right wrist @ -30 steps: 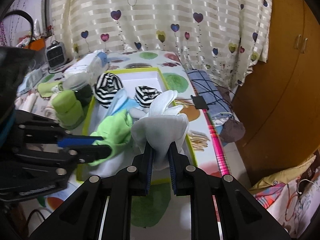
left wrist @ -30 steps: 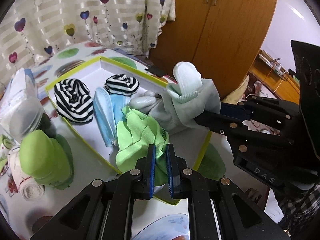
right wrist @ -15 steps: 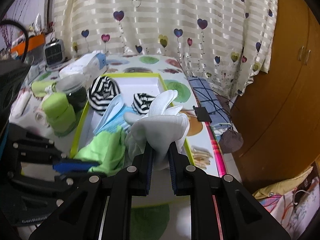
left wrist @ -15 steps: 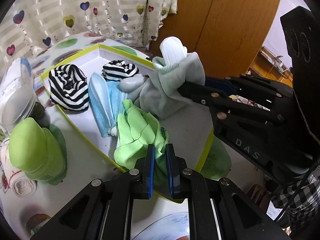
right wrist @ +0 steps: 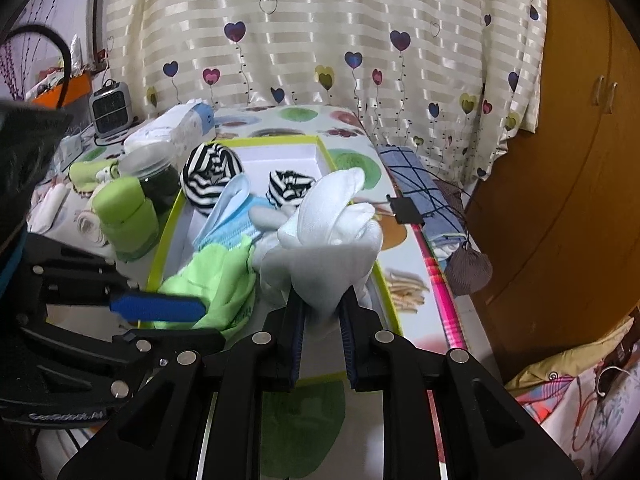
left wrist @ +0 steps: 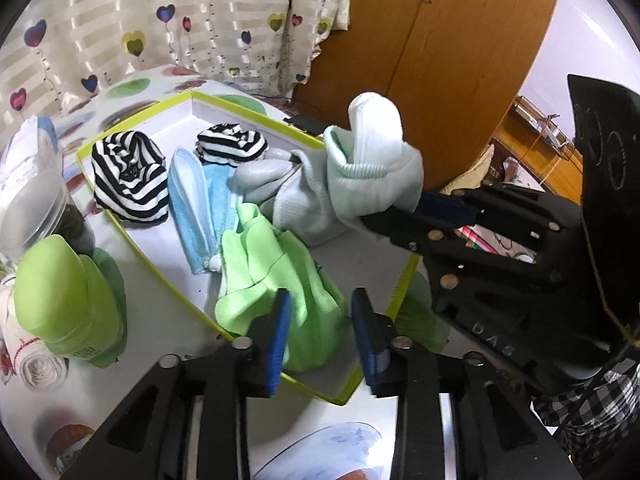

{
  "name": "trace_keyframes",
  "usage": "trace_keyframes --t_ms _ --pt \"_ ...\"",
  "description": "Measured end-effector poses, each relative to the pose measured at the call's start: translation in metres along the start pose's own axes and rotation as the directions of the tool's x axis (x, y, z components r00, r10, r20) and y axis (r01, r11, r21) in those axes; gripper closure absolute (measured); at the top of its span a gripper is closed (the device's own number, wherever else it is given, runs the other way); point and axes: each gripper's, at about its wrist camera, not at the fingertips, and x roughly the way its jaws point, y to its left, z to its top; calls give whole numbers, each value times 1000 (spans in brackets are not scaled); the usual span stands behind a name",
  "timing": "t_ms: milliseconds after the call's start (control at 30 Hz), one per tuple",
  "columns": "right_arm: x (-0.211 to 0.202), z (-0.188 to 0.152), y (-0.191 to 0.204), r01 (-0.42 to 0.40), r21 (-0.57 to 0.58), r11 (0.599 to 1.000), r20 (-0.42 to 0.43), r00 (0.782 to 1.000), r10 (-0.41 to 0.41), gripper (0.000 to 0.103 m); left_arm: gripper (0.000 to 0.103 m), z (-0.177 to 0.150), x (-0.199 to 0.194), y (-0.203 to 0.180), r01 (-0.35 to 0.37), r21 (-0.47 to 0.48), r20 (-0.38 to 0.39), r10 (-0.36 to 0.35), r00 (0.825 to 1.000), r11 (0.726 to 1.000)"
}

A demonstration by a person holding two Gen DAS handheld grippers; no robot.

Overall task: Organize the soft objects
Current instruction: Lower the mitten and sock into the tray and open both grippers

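A white box with a yellow rim point(left wrist: 132, 236) holds two black-and-white striped sock balls point(left wrist: 128, 180), a light blue sock point(left wrist: 196, 200) and a crumpled green cloth point(left wrist: 260, 276). My left gripper point(left wrist: 320, 300) hangs over the box's near corner. Its jaws are opening, and the green cloth lies loose between the blue pads. My right gripper point(right wrist: 322, 304) holds a pale mint and white sock bundle point(right wrist: 328, 232) above the box's right side. Its jaws are easing open, but the pads still touch the bundle. In the left wrist view the bundle point(left wrist: 372, 176) sticks up from the right gripper's fingertips.
A lime green bottle point(left wrist: 64, 296) and a clear jar point(left wrist: 32, 208) stand left of the box. A tissue pack point(right wrist: 176, 124) and a small heater point(right wrist: 110, 110) sit further back. A folded blue cloth point(right wrist: 420, 184) lies at the table's right edge, near a wooden wardrobe point(left wrist: 440, 60).
My left gripper's jaws have parted and let go of the green cloth, which now lies in the box. The right gripper still carries the pale sock bundle in about the same place.
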Motion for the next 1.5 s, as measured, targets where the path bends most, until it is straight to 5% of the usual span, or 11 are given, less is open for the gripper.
trace_keyframes --t_ms 367,533,1500 --pt "-8 -4 1 -20 -2 1000 -12 1000 20 81 60 1 -9 5 -7 -13 24 8 1000 1000" --pt "-13 -6 4 -52 -10 999 -15 999 52 65 59 -2 -14 5 -11 -13 32 11 999 1000" --pt "-27 -12 23 -72 -37 997 -8 997 72 65 55 -23 -56 12 -52 -25 91 54 994 998"
